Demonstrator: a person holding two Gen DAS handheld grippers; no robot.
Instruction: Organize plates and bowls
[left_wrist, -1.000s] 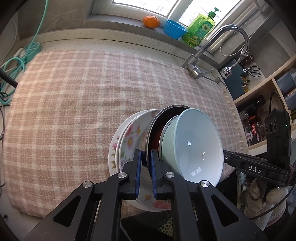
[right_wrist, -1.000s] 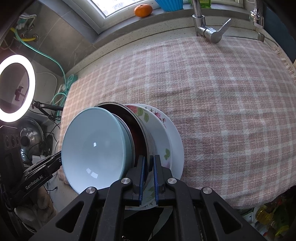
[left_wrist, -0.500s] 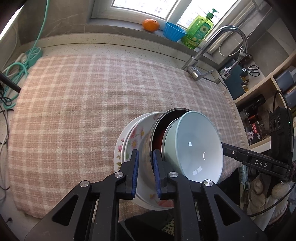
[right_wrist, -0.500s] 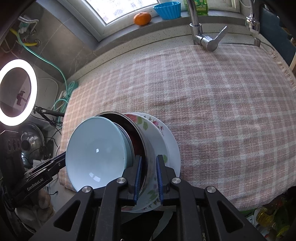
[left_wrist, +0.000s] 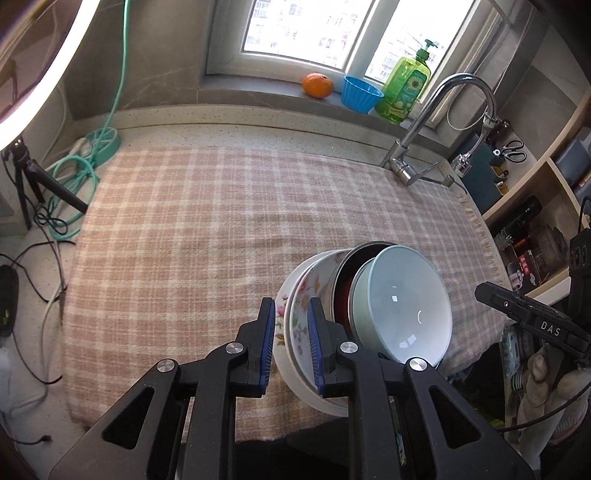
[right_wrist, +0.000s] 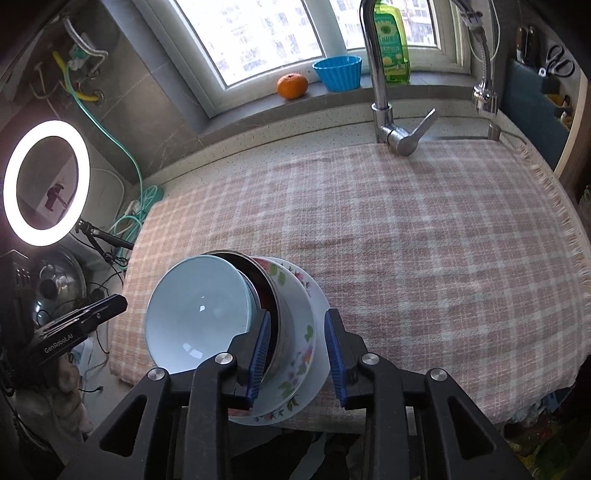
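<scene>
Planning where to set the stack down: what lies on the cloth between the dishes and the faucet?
Nothing: in the right wrist view, bare checked cloth runs from the stacked dishes to the faucet.

white letters "das" stood on the black right gripper (left_wrist: 532, 317) seen from the left wrist view, while "genrobot.ai" stood on the black left gripper (right_wrist: 79, 325) in the right wrist view; the soap bottle (left_wrist: 406, 86) label was unreadable.
</scene>
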